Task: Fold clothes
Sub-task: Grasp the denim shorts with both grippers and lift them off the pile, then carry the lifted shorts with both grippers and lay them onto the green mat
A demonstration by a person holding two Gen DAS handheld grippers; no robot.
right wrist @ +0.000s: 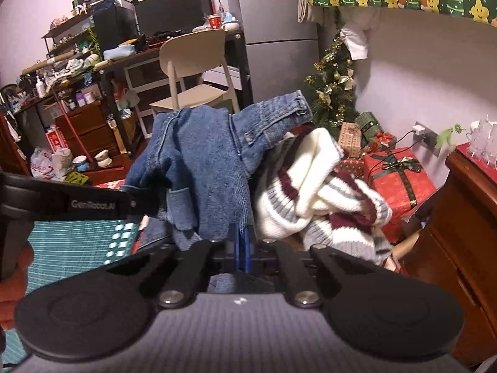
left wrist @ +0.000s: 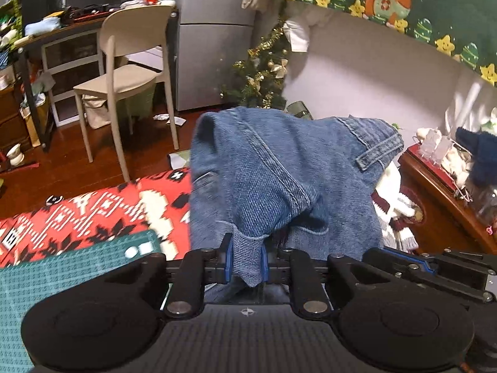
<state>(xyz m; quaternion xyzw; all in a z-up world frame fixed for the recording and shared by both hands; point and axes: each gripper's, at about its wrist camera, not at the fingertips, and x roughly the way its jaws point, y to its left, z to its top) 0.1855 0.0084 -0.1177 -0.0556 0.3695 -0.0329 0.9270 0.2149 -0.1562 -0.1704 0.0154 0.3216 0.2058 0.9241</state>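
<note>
Denim jeans (left wrist: 279,180) bunching right ahead of left gripper (left wrist: 247,258), blocking forward path. Striped sweater (right wrist: 313,186) piling up just right of right gripper (right wrist: 243,242). Wooden cabinet (right wrist: 459,242) crowding far right. Green mat (left wrist: 62,267) lying flat to left, leaving room there.

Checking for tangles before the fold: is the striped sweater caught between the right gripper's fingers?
No, the right gripper pinches only the denim garment; the striped sweater lies beside it.

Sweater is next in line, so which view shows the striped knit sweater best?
The right wrist view: the sweater lies bunched and largely in sight beside the jeans. In the left wrist view the jeans hide all but a striped edge.
</note>
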